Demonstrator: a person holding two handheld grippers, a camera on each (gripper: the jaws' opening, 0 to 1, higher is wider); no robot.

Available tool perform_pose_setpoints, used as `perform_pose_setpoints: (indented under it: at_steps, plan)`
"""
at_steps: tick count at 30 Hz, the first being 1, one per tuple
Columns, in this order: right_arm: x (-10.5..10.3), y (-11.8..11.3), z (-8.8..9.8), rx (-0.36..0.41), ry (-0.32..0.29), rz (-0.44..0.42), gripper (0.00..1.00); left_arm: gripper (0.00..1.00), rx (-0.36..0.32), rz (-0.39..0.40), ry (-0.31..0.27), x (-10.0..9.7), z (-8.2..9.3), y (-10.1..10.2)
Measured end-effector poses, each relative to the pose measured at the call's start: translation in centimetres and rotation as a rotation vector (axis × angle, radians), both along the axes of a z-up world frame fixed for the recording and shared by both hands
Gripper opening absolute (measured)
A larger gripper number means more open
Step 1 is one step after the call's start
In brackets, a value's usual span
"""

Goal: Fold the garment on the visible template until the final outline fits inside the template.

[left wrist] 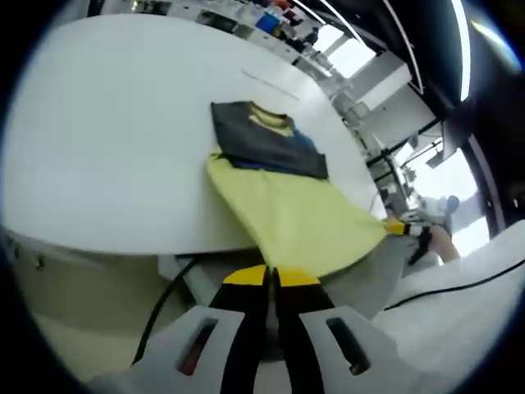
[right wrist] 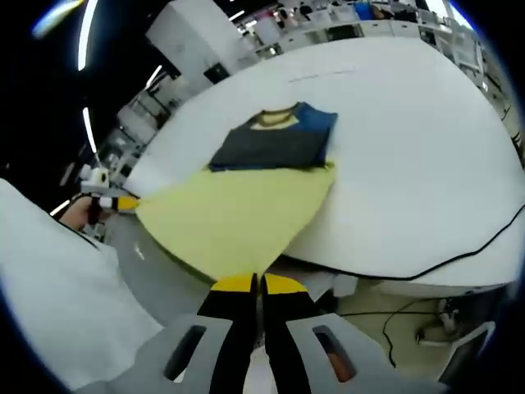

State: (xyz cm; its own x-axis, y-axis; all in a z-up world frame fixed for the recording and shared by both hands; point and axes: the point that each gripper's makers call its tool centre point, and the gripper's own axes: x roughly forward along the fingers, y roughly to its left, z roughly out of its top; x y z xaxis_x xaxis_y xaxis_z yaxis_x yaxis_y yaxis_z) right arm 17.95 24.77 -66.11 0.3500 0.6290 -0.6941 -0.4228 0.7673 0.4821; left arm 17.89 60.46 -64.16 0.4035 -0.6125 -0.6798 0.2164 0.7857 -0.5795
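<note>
Tongs, two, both clamped on one yellow garment.

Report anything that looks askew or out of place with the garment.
The yellow garment is pulled off the near edge of the white table, stretched taut between the left gripper and right gripper, both shut on its hem. Its upper part lies folded on the table, with dark panels on top. No template outline is discernible.

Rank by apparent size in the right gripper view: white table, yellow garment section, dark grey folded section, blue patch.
1. white table
2. yellow garment section
3. dark grey folded section
4. blue patch
The yellow section lies nearer the camera, which exaggerates its lead over the grey.
</note>
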Motion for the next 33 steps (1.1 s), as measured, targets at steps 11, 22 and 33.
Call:
perform_pose_setpoints:
  at_steps: [11,22,33]
  plan:
    - [-0.5,0.1,1.7,0.028,0.028,0.044,0.03,0.0,0.003,-0.03,-0.009,-0.6,1.6,0.2]
    - [3.0,0.2,3.6,0.006,-0.056,0.025,0.03,0.0,-0.015,-0.039,-0.07,3.0,3.2,-0.1]
    - [7.5,0.4,4.2,-0.03,-0.112,0.02,0.03,0.0,-0.036,0.011,-0.116,7.3,3.4,0.0]
